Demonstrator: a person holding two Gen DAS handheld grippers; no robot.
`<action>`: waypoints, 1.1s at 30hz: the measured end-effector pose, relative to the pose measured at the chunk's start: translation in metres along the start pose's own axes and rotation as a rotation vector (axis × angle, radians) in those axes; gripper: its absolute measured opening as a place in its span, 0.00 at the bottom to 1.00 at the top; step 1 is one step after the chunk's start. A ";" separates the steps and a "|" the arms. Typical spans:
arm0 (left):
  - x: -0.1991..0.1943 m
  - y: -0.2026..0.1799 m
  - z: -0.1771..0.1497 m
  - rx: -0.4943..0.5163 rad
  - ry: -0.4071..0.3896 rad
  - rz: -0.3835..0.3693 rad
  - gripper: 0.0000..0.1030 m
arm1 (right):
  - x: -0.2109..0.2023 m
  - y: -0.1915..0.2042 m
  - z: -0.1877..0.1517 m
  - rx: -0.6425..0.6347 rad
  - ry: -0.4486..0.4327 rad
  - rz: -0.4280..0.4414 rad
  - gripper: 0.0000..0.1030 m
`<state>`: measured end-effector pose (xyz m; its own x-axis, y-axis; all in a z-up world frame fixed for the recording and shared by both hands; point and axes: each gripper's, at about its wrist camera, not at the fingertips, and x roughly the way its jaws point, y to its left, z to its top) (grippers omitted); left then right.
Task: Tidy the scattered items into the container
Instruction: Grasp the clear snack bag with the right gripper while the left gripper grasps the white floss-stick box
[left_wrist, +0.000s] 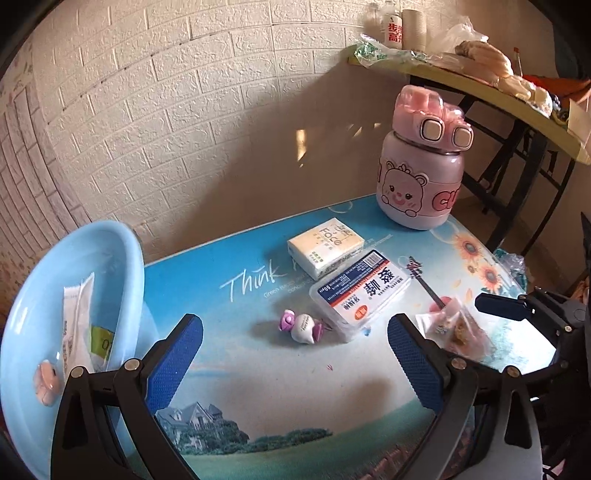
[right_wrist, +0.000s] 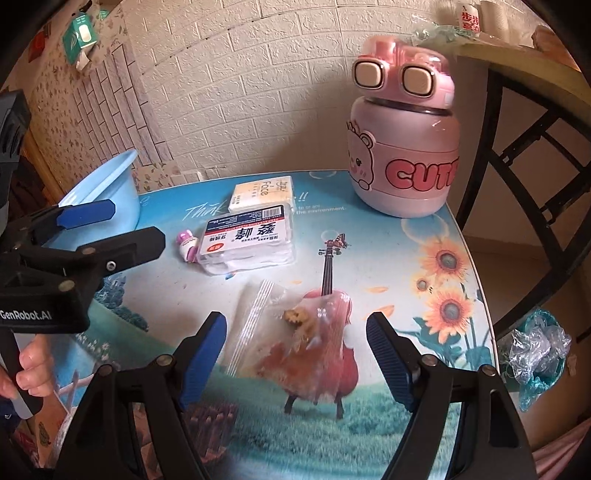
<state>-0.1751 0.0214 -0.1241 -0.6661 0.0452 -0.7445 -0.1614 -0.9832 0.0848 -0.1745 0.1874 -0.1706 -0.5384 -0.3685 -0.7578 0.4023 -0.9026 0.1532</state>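
Note:
A light blue basin (left_wrist: 74, 280) stands at the table's left edge and holds a white packet (left_wrist: 79, 328) and a small pink item (left_wrist: 46, 382). On the table lie a purple-white candy (left_wrist: 303, 326), a clear box with a blue label (left_wrist: 360, 291), a yellow tissue pack (left_wrist: 325, 243) and a clear bag of snack (right_wrist: 295, 332). My left gripper (left_wrist: 295, 365) is open and empty, in front of the candy. My right gripper (right_wrist: 295, 362) is open, its fingers on either side of the snack bag.
A pink bear-print bottle (right_wrist: 402, 147) stands at the table's back right. A side table (left_wrist: 480, 85) with clutter is behind it. A crumpled plastic bag (right_wrist: 535, 350) lies beyond the right edge. The brick-pattern wall (left_wrist: 184, 110) runs behind the table.

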 end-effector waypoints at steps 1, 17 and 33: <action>0.001 -0.002 0.000 0.008 -0.001 0.005 0.99 | 0.002 0.000 0.000 -0.005 0.002 0.005 0.77; 0.026 -0.017 0.005 0.032 0.024 -0.018 0.99 | 0.007 -0.009 -0.006 -0.053 -0.014 0.083 0.27; 0.038 -0.029 0.023 0.033 0.042 -0.041 0.99 | -0.006 -0.046 -0.011 0.028 -0.029 0.070 0.22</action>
<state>-0.2123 0.0559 -0.1399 -0.6275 0.0772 -0.7748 -0.2123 -0.9743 0.0749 -0.1815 0.2332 -0.1798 -0.5310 -0.4365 -0.7263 0.4190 -0.8803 0.2228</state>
